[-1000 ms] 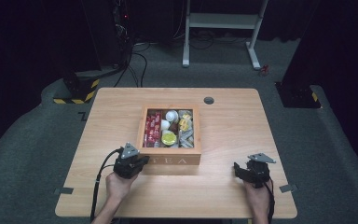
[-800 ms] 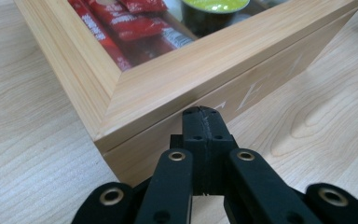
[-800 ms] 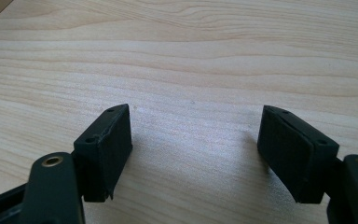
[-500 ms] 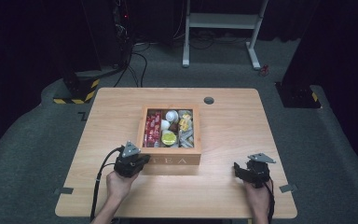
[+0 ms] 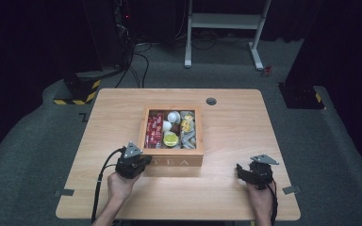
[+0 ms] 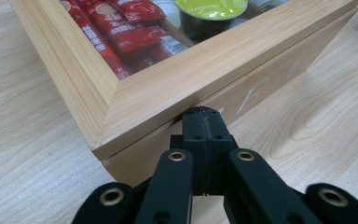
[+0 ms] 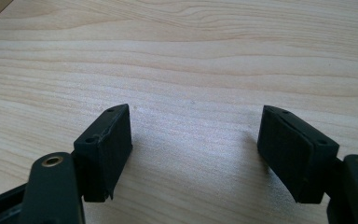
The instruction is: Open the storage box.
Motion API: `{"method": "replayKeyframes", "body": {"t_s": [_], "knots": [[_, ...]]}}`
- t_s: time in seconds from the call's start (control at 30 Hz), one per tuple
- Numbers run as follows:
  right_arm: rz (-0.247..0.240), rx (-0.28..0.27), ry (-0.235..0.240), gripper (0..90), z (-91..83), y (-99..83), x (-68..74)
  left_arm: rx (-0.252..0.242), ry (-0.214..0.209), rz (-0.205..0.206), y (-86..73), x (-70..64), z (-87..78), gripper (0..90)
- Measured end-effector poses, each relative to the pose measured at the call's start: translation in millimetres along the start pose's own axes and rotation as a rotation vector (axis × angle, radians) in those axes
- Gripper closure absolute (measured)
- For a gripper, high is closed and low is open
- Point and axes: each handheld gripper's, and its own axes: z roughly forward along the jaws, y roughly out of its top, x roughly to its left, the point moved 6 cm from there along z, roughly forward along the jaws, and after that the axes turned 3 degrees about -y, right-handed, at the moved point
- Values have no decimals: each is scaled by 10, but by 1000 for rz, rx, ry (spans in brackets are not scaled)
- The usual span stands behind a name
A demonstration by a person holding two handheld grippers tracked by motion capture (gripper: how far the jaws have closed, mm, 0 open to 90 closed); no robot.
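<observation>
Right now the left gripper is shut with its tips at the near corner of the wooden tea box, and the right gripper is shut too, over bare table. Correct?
Not quite. The right gripper is open, jaws spread wide over the bare table, as the right gripper view shows. The left gripper is shut at the wooden tea box corner.

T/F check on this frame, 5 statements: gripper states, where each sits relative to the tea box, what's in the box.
1. The left gripper has its jaws shut. True.
2. The left gripper is at the near left corner of the wooden box. True.
3. The right gripper is clamped on a red sachet. False: its jaws are open over bare table.
4. The box is empty. False: it holds red sachets and a green-lidded pod, among others.
5. The right gripper touches the box. False: it sits apart, to the right.
</observation>
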Motion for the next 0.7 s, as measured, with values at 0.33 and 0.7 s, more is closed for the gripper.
{"method": "replayKeyframes", "body": {"t_s": [0.33, 0.7], "knots": [[0, 0, 1, 258, 0, 0, 2, -2, 4, 4, 21, -3, -18, 900], [-4, 0, 3, 256, 1, 0, 3, -8, 18, 17, 69, -13, -56, 900]]}}
